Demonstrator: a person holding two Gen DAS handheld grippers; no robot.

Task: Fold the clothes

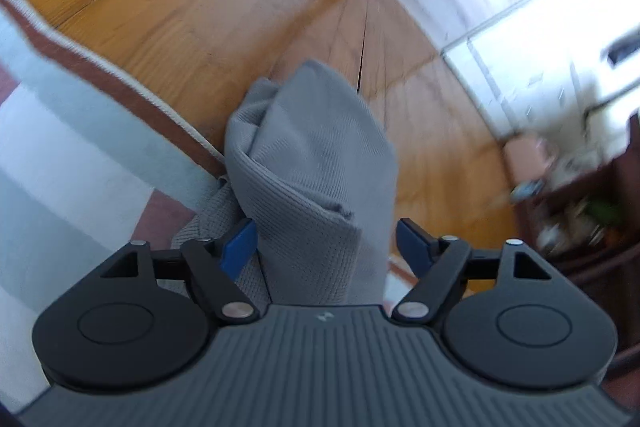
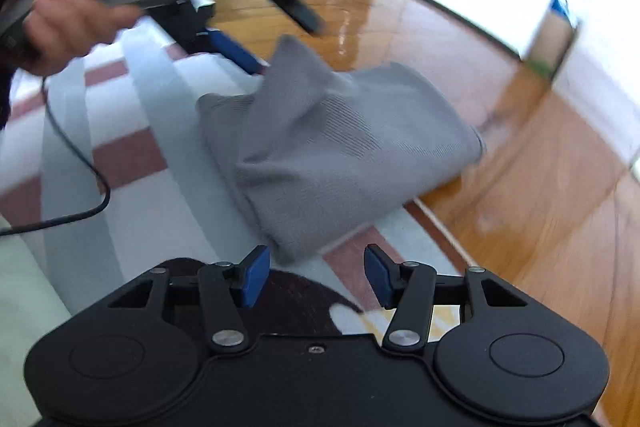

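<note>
Nearest in the right wrist view, the right gripper (image 2: 316,277) is being held with its blue pads apart and nothing between them, just short of the near corner of the grey garment (image 2: 340,147). The garment is being seen as a folded, bunched bundle lying across the edge of the striped rug (image 2: 132,155), partly hanging over onto the wooden floor (image 2: 540,211).

In the left wrist view, the left gripper (image 1: 326,247) is being held with its jaws wide apart; a raised fold of the garment (image 1: 316,155) is standing between them, touching or just beside one pad and clear of the other, so no grip is being made. Farther off in the right view, the person's hand (image 2: 64,7) is being seen on the left tool's handle, with a dark cable (image 2: 76,163) trailing over the rug.

The fabric is being judged as a soft, ribbed knit: light, limp, apt to slump once released. A hold is best taken at a thick folded edge or corner, where several layers can be pinched together. The floor looks glossy and hard; the rug is flat with a corded border.
</note>
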